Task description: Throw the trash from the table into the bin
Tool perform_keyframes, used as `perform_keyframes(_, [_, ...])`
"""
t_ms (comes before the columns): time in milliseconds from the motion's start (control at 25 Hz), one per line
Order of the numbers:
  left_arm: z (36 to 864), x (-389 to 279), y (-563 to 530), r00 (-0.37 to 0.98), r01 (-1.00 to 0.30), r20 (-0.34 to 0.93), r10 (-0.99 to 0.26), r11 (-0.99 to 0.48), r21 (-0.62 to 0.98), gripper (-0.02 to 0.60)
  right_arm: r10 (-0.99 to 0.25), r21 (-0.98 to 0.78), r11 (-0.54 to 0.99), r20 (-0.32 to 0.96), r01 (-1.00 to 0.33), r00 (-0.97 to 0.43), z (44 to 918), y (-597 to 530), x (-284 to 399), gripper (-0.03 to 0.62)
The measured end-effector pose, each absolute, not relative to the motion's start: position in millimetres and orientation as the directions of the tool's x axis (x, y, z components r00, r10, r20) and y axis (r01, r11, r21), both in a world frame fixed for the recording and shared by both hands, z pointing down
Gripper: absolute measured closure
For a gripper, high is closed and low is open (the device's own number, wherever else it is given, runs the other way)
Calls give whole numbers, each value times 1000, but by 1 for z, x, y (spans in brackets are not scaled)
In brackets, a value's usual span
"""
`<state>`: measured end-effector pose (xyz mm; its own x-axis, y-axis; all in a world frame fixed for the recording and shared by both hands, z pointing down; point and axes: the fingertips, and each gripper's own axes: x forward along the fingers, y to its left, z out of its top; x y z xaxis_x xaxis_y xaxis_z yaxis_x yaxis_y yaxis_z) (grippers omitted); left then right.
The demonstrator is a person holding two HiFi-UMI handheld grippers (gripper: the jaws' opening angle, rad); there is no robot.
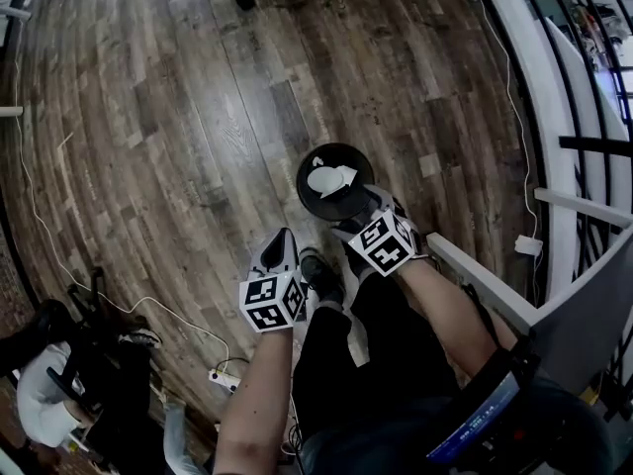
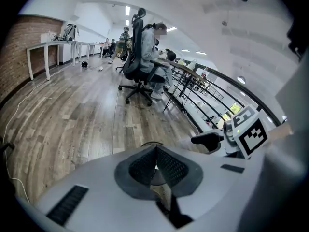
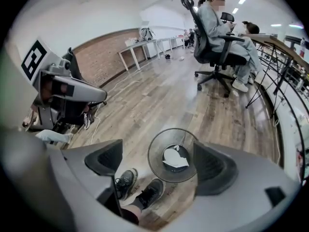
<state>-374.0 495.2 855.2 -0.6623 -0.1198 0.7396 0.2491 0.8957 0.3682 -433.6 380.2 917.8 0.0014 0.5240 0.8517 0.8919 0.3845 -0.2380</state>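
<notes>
A round black wire bin (image 1: 334, 181) stands on the wood floor just ahead of the person's shoes (image 1: 318, 273). Crumpled white paper (image 1: 331, 179) lies in its bottom. My right gripper (image 1: 364, 214) hovers over the bin's near rim, open and empty. In the right gripper view the bin (image 3: 173, 154) and the paper (image 3: 175, 158) show between the spread jaws of the right gripper (image 3: 159, 161). My left gripper (image 1: 282, 247) is held lower left of the bin. In its own view the left gripper (image 2: 155, 164) is shut, pads meeting with nothing between them.
A white table edge (image 1: 485, 285) and a railing (image 1: 584, 146) run along the right. A power strip (image 1: 223, 377) with a white cable lies on the floor at the lower left. People sit on office chairs (image 3: 212, 47) at desks farther off.
</notes>
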Motion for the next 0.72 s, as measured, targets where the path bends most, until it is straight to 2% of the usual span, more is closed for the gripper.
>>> perform_keyframes(120, [814,-377,490,-688,233,715,-120,897,375,571,586,-274,377,810,885,1,866,383,-437,150])
perform_keyframes(160, [800,-380,489,-698,215,705,-125,902,373,571,608,-290,374,794,881,3,849,384,-439,213])
perform_keyframes(200, [787,-385,489,-708,191,693,-132,910,368,571,629,-302,370,777,879,2,833,384,-441,325])
perform_keyframes(240, [774,-391,489,-719,165,681,-140,917,362,571,648,-307,365,762,879,-3,818,385,-444,381])
perform_keyframes(440, [703,-405,493,-769,97,623,-146,936,338,571,704,-313,373,709,873,-47,748,389,-448,397])
perform_keyframes(520, [678,-407,490,-790,90,599,-134,940,329,571,724,-308,387,686,869,-79,720,390,-452,473])
perform_keyframes(720, [621,-411,479,-842,53,517,-152,931,360,571,774,-326,423,615,845,-149,651,404,-456,503])
